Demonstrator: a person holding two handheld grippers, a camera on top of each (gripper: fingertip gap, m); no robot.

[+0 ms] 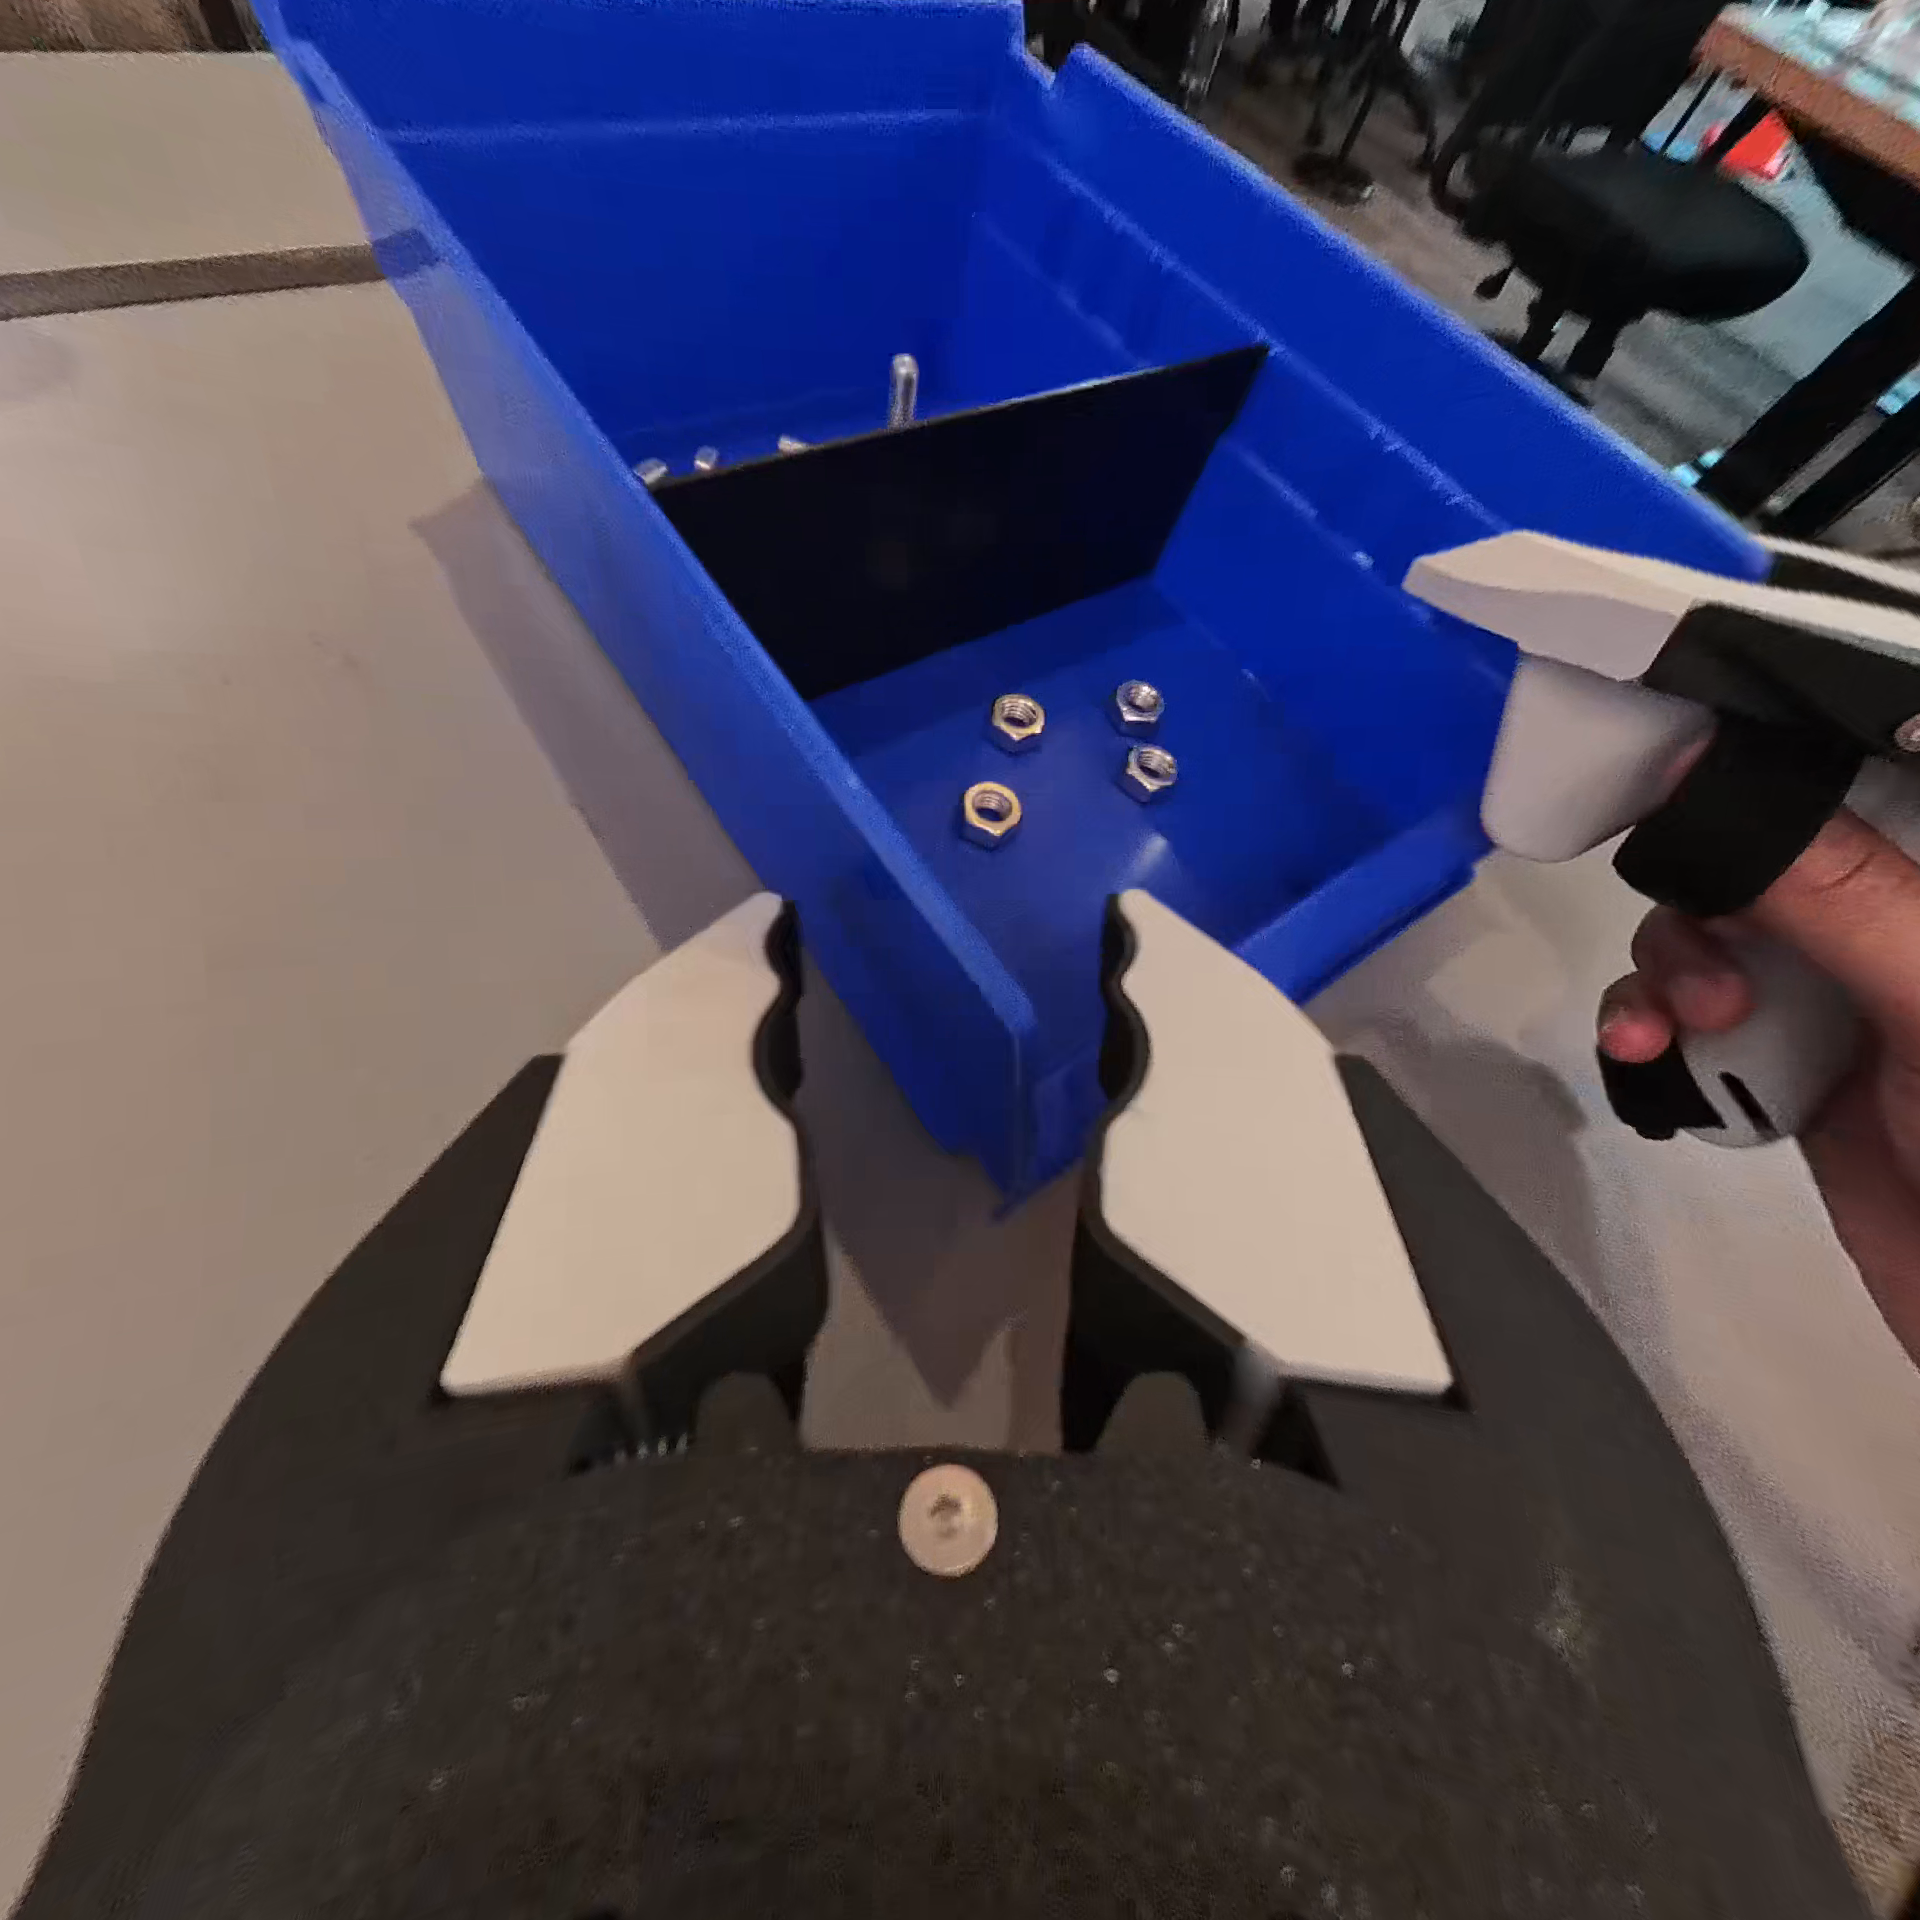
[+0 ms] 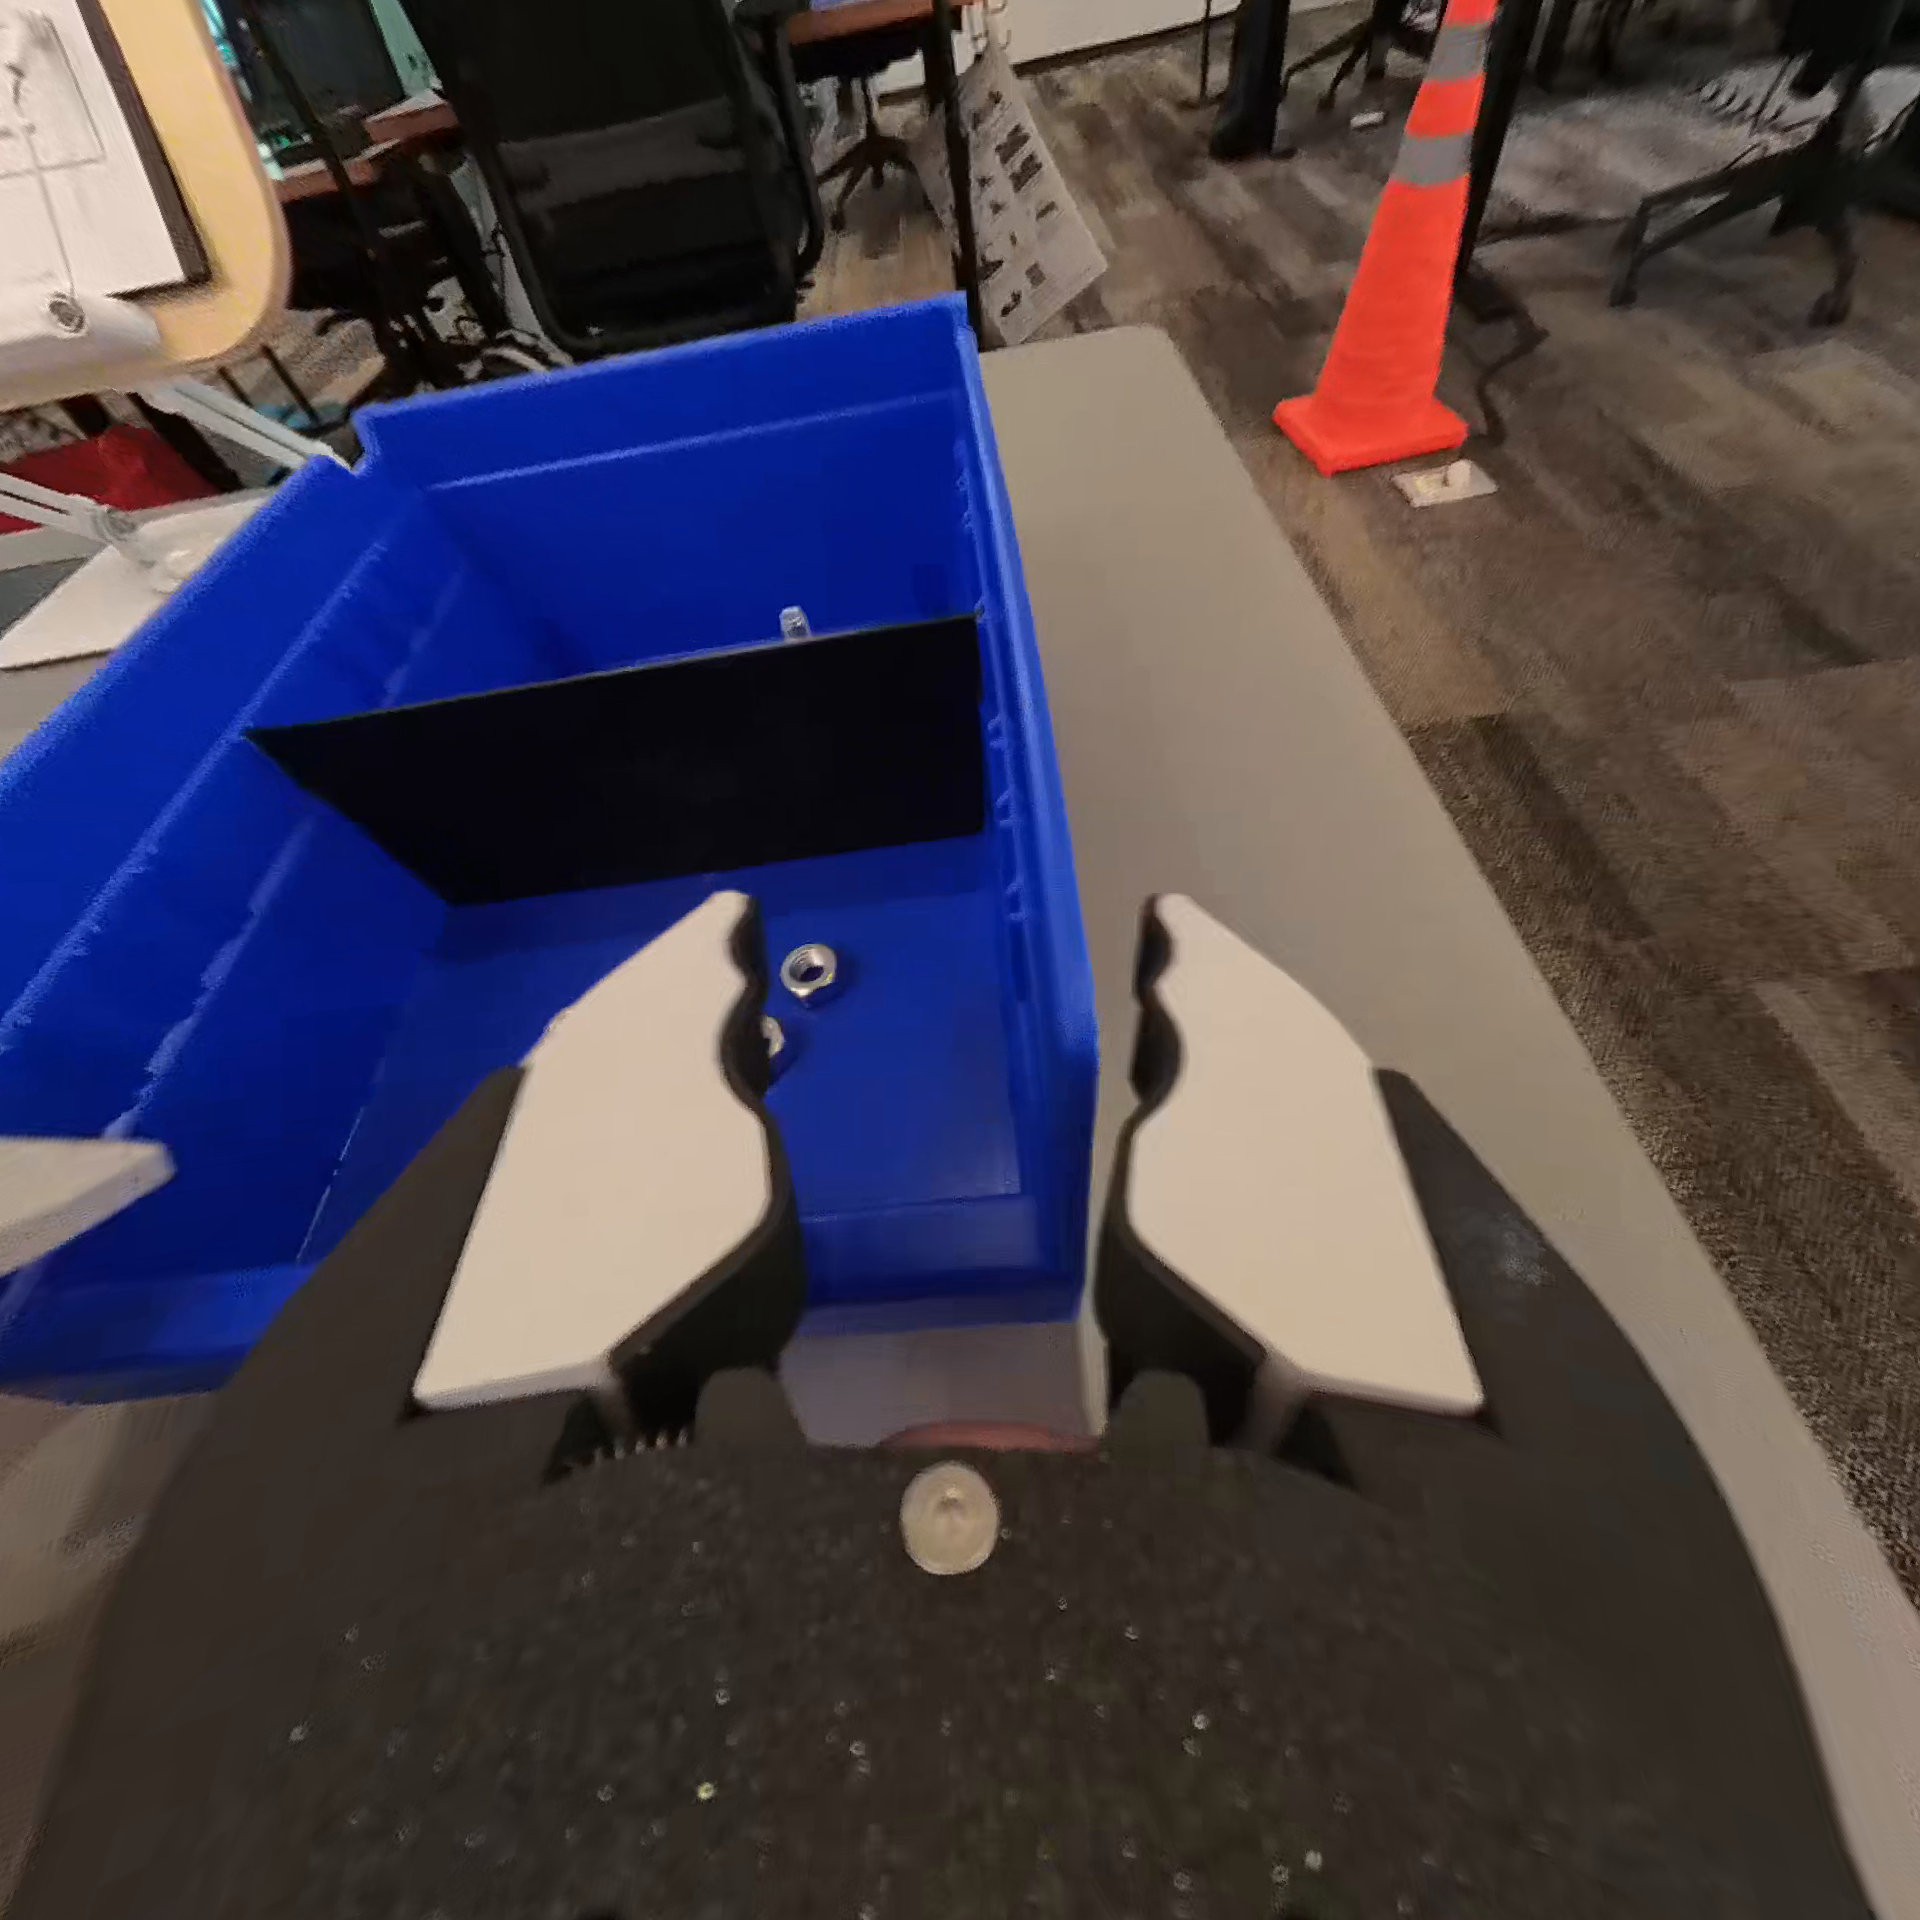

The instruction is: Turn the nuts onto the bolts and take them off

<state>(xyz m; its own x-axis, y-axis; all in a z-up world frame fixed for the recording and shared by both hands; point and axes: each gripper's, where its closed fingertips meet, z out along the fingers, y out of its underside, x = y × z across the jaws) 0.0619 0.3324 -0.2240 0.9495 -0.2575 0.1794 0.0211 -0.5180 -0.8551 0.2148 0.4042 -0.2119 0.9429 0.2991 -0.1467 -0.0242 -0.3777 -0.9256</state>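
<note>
Inside blue bin [image 1: 1351, 343] — silver hex nuts [image 1: 1070, 758]

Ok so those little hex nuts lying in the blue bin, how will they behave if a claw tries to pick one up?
The nuts look like small smooth metal, so probably slippery and dense for their size. They lie flat on the bin floor, so unlikely to roll, but a nudge may slide them. Low and small against the wide fingers of the right claw, one could easily slip out.

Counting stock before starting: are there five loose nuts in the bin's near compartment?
No, the left wrist view shows four nuts on the blue bin floor, in front of the black divider.
</note>
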